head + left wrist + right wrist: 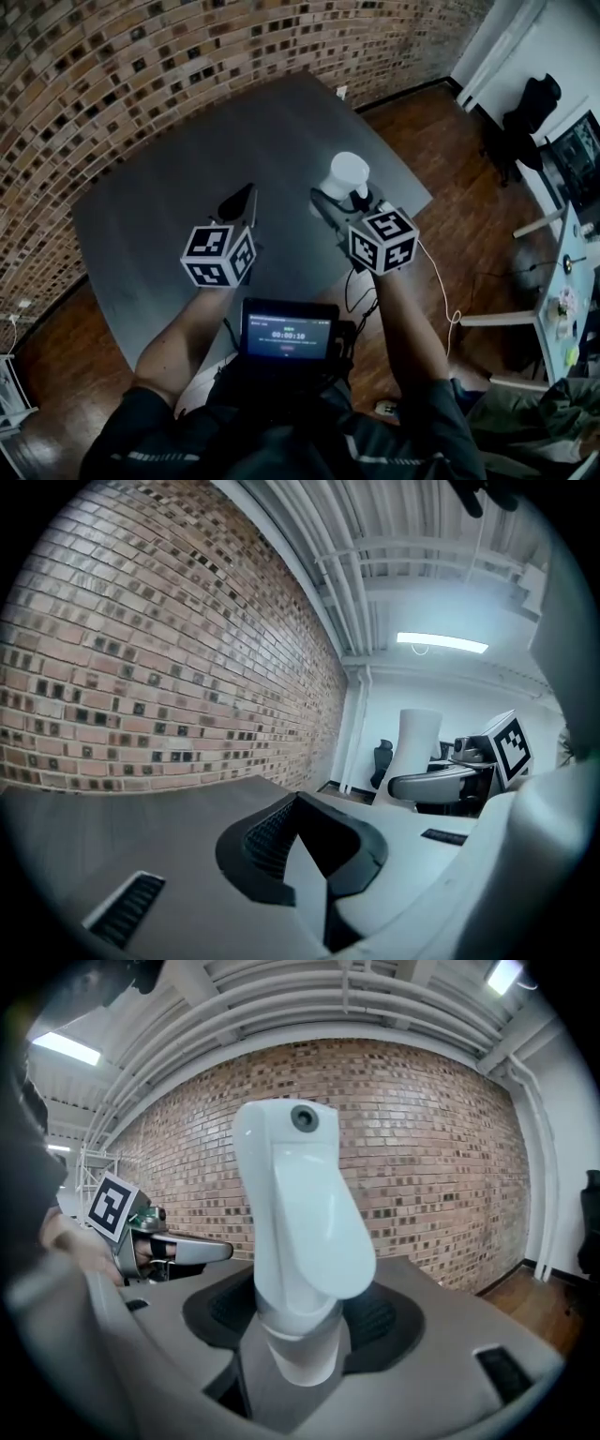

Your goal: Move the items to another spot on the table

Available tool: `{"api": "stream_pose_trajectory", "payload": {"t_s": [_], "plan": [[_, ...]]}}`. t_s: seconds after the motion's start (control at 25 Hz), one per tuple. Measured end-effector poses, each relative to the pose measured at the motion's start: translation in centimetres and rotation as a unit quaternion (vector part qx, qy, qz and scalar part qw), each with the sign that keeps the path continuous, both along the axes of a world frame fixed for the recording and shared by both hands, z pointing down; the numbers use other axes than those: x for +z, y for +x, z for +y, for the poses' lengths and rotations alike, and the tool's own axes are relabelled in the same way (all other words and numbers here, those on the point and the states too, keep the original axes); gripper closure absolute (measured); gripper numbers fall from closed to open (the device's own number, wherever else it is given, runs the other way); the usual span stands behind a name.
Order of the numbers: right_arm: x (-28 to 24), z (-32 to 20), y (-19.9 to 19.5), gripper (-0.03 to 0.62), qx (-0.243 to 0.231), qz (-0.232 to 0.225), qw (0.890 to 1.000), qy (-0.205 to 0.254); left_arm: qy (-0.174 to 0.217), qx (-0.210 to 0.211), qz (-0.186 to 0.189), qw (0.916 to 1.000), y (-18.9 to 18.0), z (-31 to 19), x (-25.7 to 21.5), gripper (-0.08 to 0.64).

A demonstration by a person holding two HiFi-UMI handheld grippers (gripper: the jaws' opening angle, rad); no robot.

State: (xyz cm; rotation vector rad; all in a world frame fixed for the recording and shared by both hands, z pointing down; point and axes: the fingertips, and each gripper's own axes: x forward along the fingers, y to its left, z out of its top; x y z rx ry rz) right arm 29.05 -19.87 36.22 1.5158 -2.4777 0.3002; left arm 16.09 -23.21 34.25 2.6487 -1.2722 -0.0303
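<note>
Head view, read from left to right. My left tongs (236,202) sit over the grey table (159,234), slightly left of its middle, pointing toward 12 o'clock at the brick wall (141,75). In the left gripper view the two dark ribbed pads meet at their tips with nothing between them, so the jaws are closed and empty.

The white item (300,1213) is at about 3 o'clock from the left tongs' tip and well apart from it, over the right half of the table. It stands upright. It is tall, with a narrow collar low down, a smooth bulging front, and a small round dark hole near its top.

My right tongs (302,1321) grip this item. In the right gripper view the collar sits squarely between the two dark pads, one on each side, and the body rises toward 12 o'clock above the jaws. In the head view the item is at 11 o'clock from the right marker cube. The views do not show whether its base touches the table.

In the right gripper view the left tongs appear at 9 o'clock from the item. At 6 o'clock in the head view, a dark screen (289,330) is mounted at my chest. Wooden floor (441,122) lies beyond the table's right edge.
</note>
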Motion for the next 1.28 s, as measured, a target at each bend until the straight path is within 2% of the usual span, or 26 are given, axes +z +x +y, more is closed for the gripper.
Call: {"api": "stream_pose_trajectory", "payload": {"t_s": [0.28,0.48,0.68,0.8,0.96,1.28], "plan": [[0.7,-5.9,2.5,0.318,-0.057,0.003,0.998,0.0,-0.001,-0.051,-0.002,0.9987,2.2,-4.8,0.7,0.569],[2.7,-9.9,3.6,0.318,-0.1,0.0,0.995,-0.013,-0.014,-0.104,-0.012,0.9944,2.8,-8.0,2.5,0.569],[4.5,-13.0,4.1,0.318,-0.132,-0.002,0.991,-0.023,-0.023,-0.128,-0.011,0.9915,3.4,-9.9,3.8,0.569],[5.9,-14.5,3.8,0.318,-0.135,-0.006,0.99,-0.033,-0.03,-0.138,-0.023,0.9897,3.1,-11.0,5.0,0.568],[8.3,-16.2,4.3,0.318,-0.13,0.005,0.991,-0.042,-0.052,-0.136,-0.015,0.9892,3.6,-12.5,7.5,0.569],[14.5,-20.0,6.1,0.318,-0.108,0.01,0.992,-0.056,-0.087,-0.123,-0.053,0.9872,5.2,-15.9,13.7,0.569]]}}
